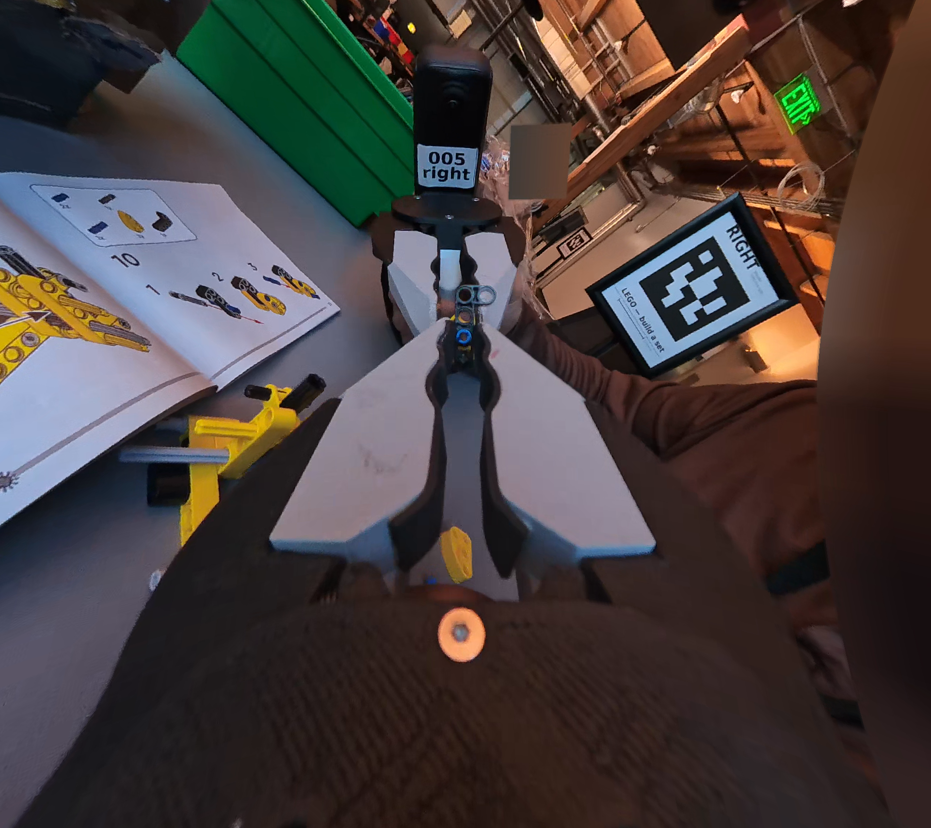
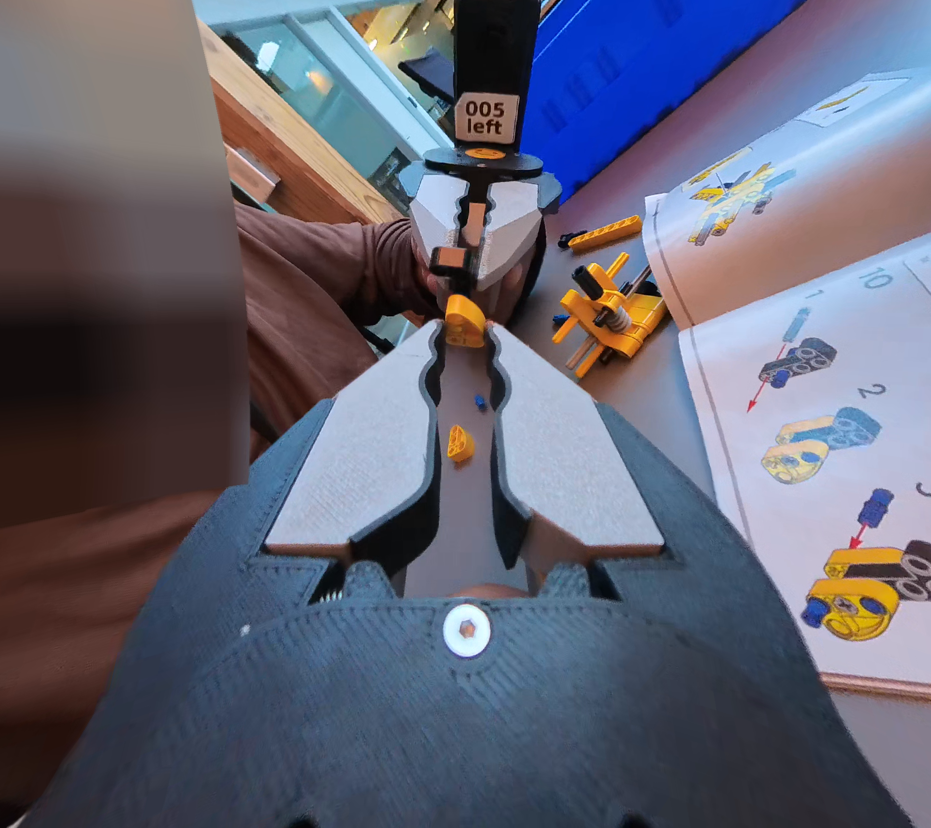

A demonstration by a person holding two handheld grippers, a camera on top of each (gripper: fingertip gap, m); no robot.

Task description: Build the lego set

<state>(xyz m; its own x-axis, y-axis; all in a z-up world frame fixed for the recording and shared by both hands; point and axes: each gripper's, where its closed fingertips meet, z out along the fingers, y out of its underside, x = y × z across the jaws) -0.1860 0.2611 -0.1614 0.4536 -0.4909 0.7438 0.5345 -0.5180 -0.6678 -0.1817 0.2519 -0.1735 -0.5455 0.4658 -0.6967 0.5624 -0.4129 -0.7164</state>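
The two grippers meet tip to tip above a grey table (image 2: 755, 138).

The left gripper (image 1: 462, 340) is squeezed tight on a small dark lego piece (image 1: 466, 315). That piece has round holes and a blue pin, and it sticks out past the tips.

The right gripper (image 2: 464, 331) is squeezed tight on a yellow rounded lego piece (image 2: 461, 320). The two pieces are right up against each other, but I cannot tell if they are joined.

On the table under the right gripper lies another yellow rounded piece (image 2: 459, 442), with a tiny blue pin (image 2: 480, 402) near it.

A half-built yellow model (image 2: 612, 317) sits on the table just beside the open instruction book (image 2: 806, 426). A long yellow beam (image 2: 607, 233) lies a little farther away.

A green bin (image 1: 297, 63) stands at the far side of the table in the left view. A blue bin (image 2: 705, 12) stands at the far side in the right view. A framed sign (image 1: 700, 284) with a black and white pattern stands to the right.

A person's brown sleeve (image 1: 680, 405) reaches toward the right gripper.
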